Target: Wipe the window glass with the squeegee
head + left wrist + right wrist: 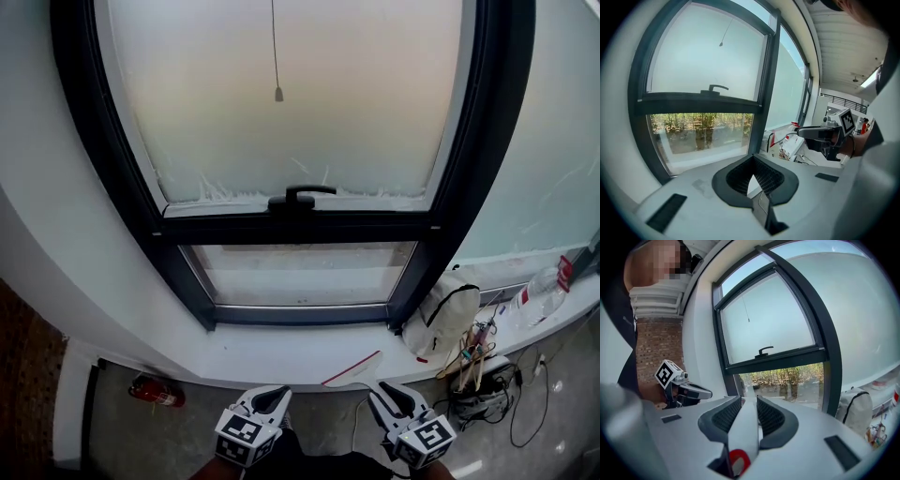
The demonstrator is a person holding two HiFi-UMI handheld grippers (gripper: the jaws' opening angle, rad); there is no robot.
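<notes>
The window has a frosted upper pane (281, 103) with a black handle (298, 195), and below it a clear lower pane (300, 274). Both grippers hang low, in front of the white sill (281, 347). My right gripper (392, 401) is shut on the squeegee's white handle (745, 427), whose red butt end lies near the camera. The squeegee's red-edged blade (352, 368) lies slanted just above the fingertips, short of the glass. My left gripper (269, 401) is shut with nothing between its dark pads (740, 176). It points at the lower pane (701, 133).
A white bag with black trim (445, 319) and a plastic bottle (539, 295) sit on the sill at the right. Cables and small tools (478, 361) lie beside them. A red fire extinguisher (155, 392) lies on the floor at the left. A pull cord (278, 94) hangs over the upper pane.
</notes>
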